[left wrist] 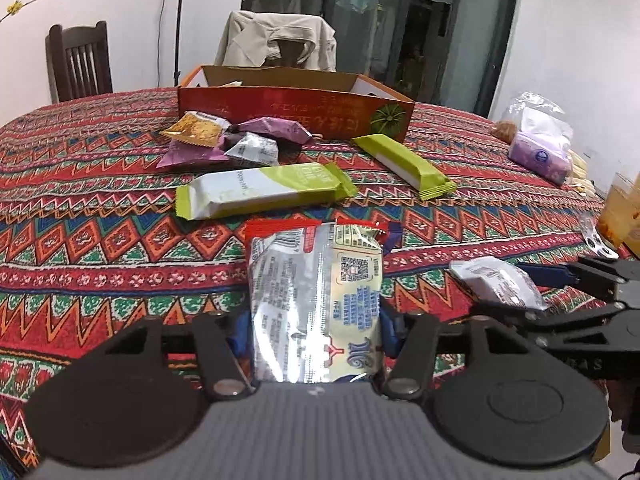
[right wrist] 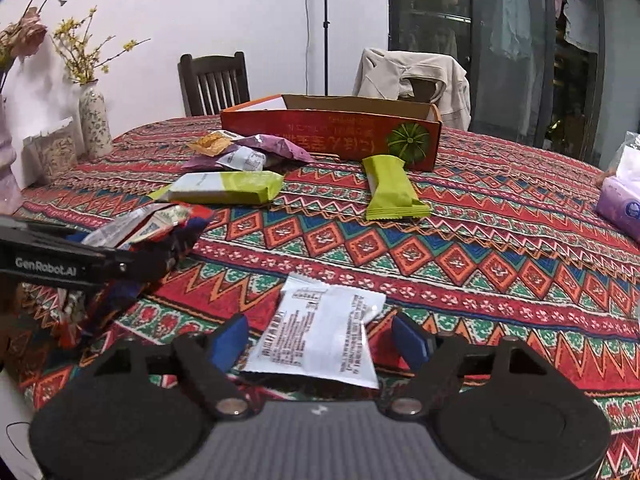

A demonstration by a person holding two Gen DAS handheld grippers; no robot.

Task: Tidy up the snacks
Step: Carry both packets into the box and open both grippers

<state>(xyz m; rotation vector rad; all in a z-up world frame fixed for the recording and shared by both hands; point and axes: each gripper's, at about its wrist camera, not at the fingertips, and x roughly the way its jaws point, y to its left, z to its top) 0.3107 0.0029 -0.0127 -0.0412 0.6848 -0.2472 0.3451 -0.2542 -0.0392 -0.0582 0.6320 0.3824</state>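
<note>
My left gripper [left wrist: 315,332] is shut on a silver and cream snack packet [left wrist: 316,304] with a red top edge; the blue pads press its two sides and it stands up between them. In the right wrist view that gripper [right wrist: 160,248] holds the same packet [right wrist: 148,224] above the cloth at the left. My right gripper [right wrist: 320,336] is open around a white snack packet [right wrist: 320,336] lying flat on the tablecloth, with a gap at each pad. Farther back stands an open orange-red box [right wrist: 332,136]. Two green bars [left wrist: 264,194] [left wrist: 404,164] and a pile of small packets [left wrist: 224,140] lie before it.
A purple tissue pack [left wrist: 540,152] and a plastic cup [left wrist: 622,212] sit at the table's right edge. Vases with flowers [right wrist: 94,120] stand at the far left. A wooden chair [right wrist: 214,82] and a chair draped with a jacket [right wrist: 412,76] are behind the table.
</note>
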